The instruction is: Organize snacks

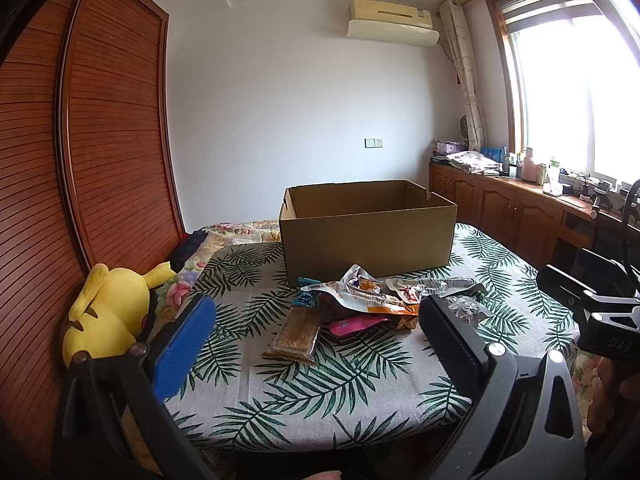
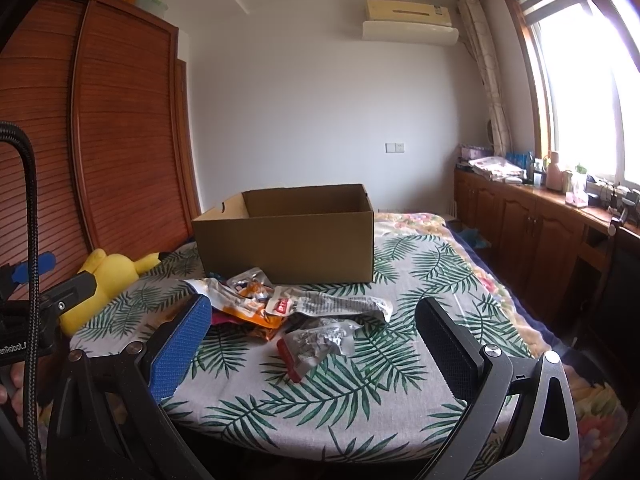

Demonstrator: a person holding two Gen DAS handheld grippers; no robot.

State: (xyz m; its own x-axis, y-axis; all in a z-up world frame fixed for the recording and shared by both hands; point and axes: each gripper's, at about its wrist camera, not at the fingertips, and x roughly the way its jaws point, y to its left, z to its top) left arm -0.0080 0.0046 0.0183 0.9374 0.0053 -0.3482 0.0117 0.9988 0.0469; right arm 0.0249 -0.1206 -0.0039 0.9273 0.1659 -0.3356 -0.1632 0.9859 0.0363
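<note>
Snack pile (image 1: 360,300) on leaf-print table (image 1: 320,396), just at 6 o'clock of open cardboard box (image 1: 368,232), near box front wall. Brown bar pack (image 1: 294,336) lies flat at pile's 7 o'clock, long axis running approx 6–12 toward box, apart from left hand-held gripper (image 1: 316,320), between and beyond its tips. Left hand-held gripper: jaws wide apart, nothing between them. Right hand-held gripper (image 2: 312,320): jaws also wide apart, holding nothing. In right wrist view, silver pouch w/ red edge (image 2: 316,344) sits nearest, between the two fingers, tilted approx 7–1; long white wrapper (image 2: 336,304) runs approx 9–3 behind it. Pile overlaps; lower packs (pink, orange) mostly hidden, labels unreadable. Box interior floor not visible. Yellow plush (image 1: 108,312) at table's 9 o'clock, partly cut off by blue finger pad (image 1: 186,350).
</note>
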